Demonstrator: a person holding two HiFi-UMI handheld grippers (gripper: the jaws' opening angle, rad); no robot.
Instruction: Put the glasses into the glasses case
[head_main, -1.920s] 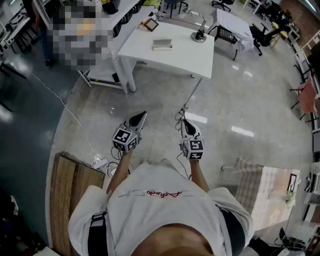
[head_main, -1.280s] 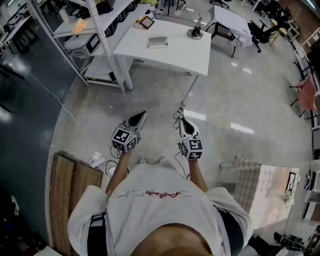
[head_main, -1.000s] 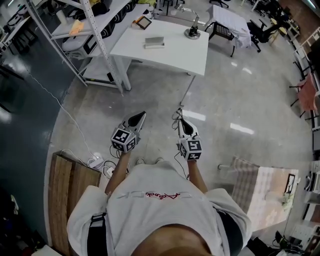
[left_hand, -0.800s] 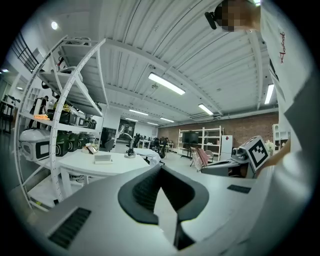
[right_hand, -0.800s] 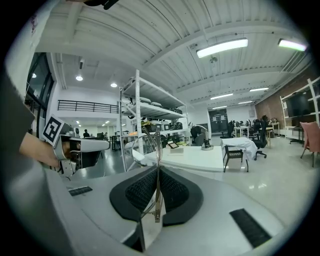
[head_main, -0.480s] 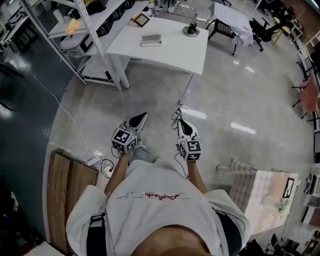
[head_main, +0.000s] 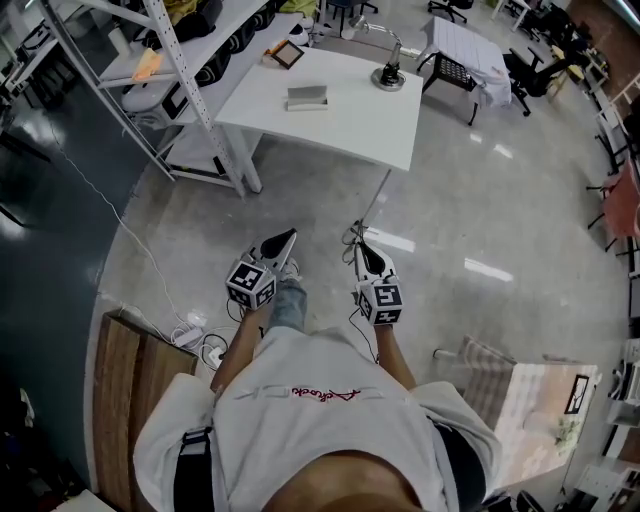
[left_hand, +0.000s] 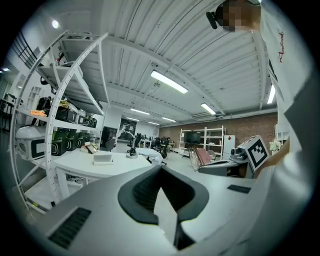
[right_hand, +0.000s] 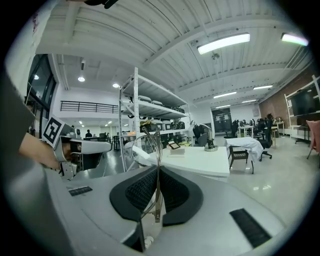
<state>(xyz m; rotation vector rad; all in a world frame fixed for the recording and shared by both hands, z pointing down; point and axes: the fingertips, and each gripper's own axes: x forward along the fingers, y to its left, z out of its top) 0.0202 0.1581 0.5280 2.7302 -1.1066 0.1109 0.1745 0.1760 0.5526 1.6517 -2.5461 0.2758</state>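
Our right gripper (head_main: 358, 242), just right of centre, pinches thin wire glasses (right_hand: 157, 185) between its pads. Our left gripper (head_main: 290, 236) beside it has its jaws pressed together, holding nothing. A grey case (head_main: 307, 97) lies on the white table (head_main: 370, 120), upper middle.

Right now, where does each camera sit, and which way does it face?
Head view: on the person's head, looking steeply down over their shirt at the left gripper, right gripper and white table.
Left gripper view: on the left gripper, looking along its shut jaws toward the table; shirt at right.
Right gripper view: on the right gripper, along jaws shut on the glasses; a hand at left.
All share the table.
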